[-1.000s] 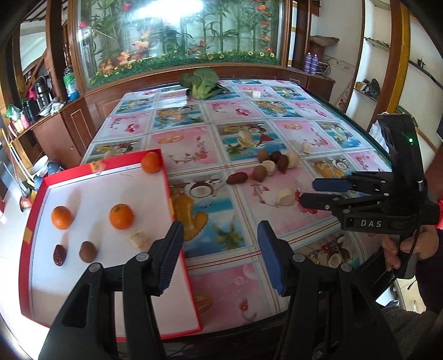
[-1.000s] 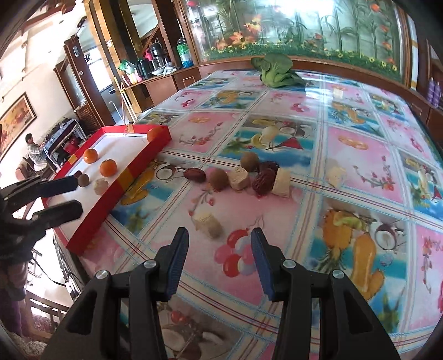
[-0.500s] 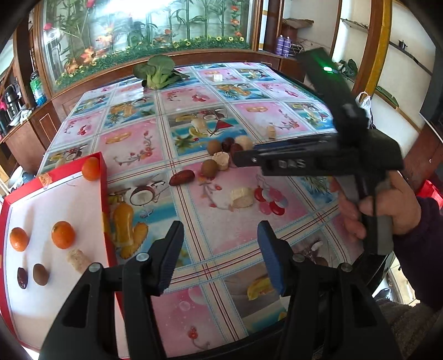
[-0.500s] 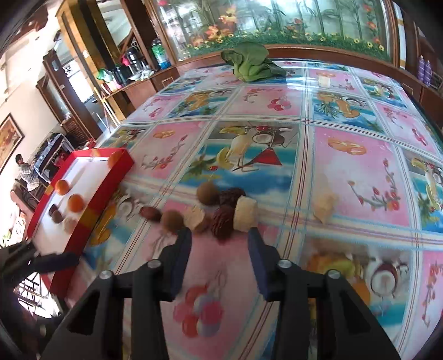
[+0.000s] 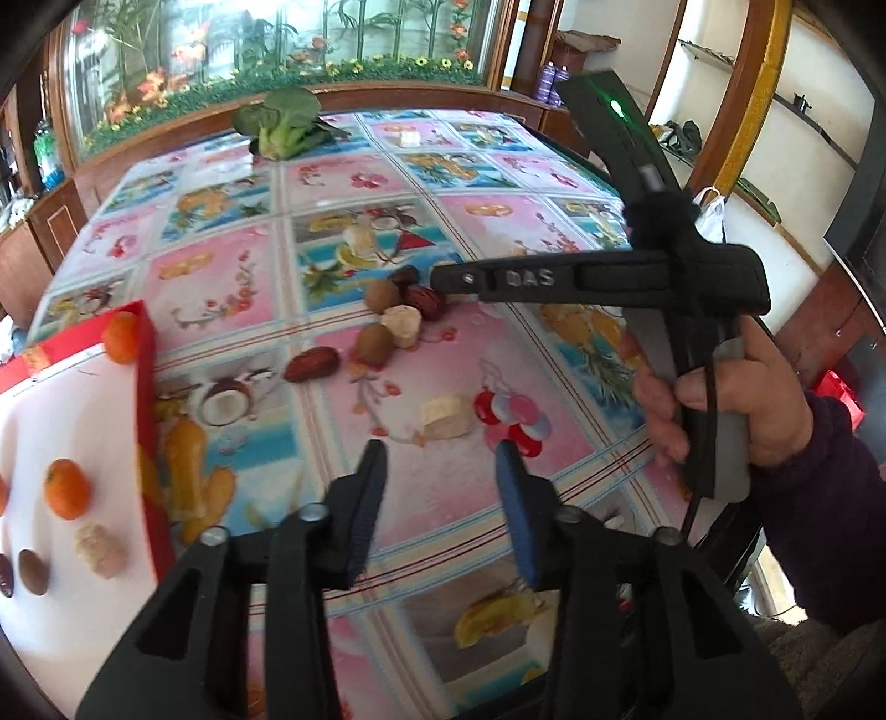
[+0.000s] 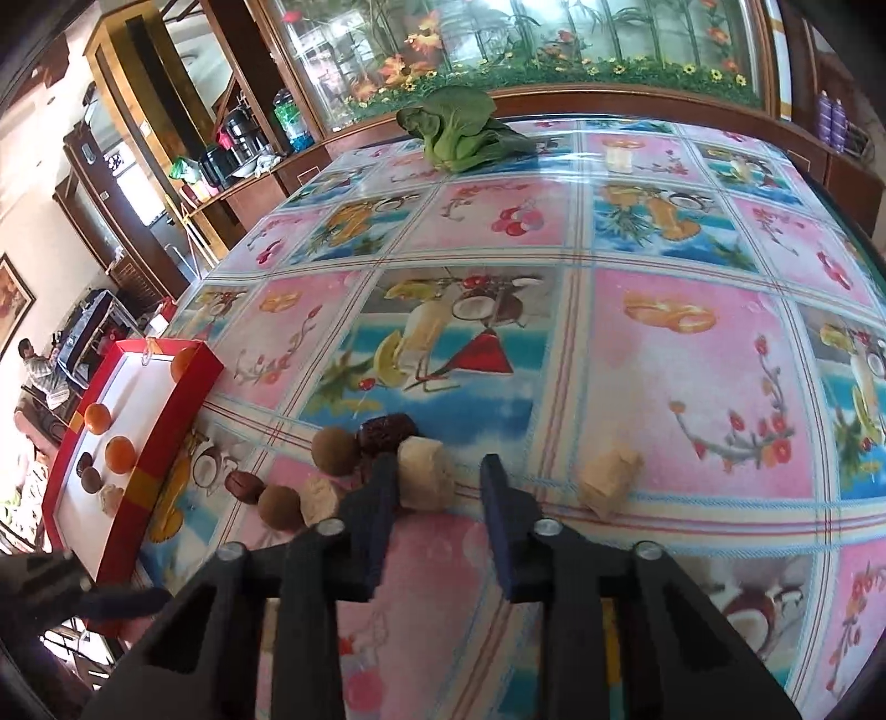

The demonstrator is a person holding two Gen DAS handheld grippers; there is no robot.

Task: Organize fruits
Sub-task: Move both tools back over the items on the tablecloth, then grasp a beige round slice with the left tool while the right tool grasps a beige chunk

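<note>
Fruit pieces (image 6: 354,465) lie clustered on the counter (image 6: 664,354) just ahead and left of the right tool (image 6: 440,487), whose jaws stand apart with a pale chunk (image 6: 425,479) between the tips, not gripped. The left tool (image 5: 440,482) is also open and empty, a cream piece (image 5: 446,416) just ahead. The red tray (image 5: 148,387) with oranges (image 5: 67,488) sits to its left.

Table (image 6: 692,387) with fruit-print cloth bears red tray (image 6: 183,410), loose fruits (image 6: 332,451), greens (image 6: 459,133).

Wooden cabinets (image 6: 260,183), glass-fronted floral display (image 5: 277,50), white shelving (image 5: 819,111).
</note>
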